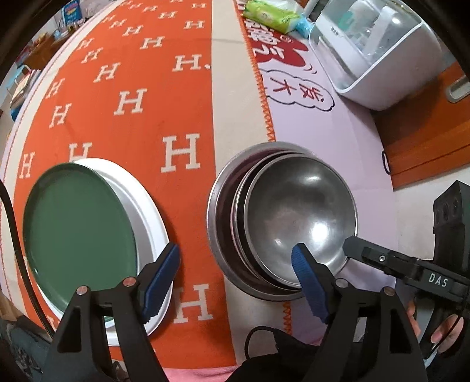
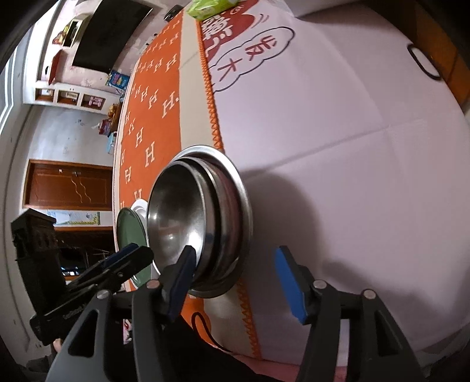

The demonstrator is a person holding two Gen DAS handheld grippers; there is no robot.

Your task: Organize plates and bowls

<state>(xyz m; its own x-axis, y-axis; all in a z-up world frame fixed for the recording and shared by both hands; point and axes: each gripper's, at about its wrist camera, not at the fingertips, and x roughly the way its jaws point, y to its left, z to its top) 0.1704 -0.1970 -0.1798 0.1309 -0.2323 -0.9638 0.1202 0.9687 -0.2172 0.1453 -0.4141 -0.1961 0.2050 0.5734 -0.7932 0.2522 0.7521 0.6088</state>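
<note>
Several steel bowls (image 1: 296, 214) sit nested on the table, the smallest on top; they also show in the right wrist view (image 2: 188, 217). A green plate (image 1: 79, 232) lies on a white plate (image 1: 147, 205) to their left, and shows in the right wrist view (image 2: 129, 232). My left gripper (image 1: 235, 282) is open, one finger over the white plate's rim, the other over the top bowl's near rim. My right gripper (image 2: 235, 282) is open, its left finger at the bowls' near rim. It shows at the right edge of the left wrist view (image 1: 367, 252).
An orange cloth with H letters (image 1: 132, 102) and a pale printed cloth (image 1: 337, 141) cover the table. A white clear-lidded appliance (image 1: 373, 50) and a green tissue pack (image 1: 270, 14) stand at the far side. A wooden door and shelves (image 2: 67, 188) lie beyond the table.
</note>
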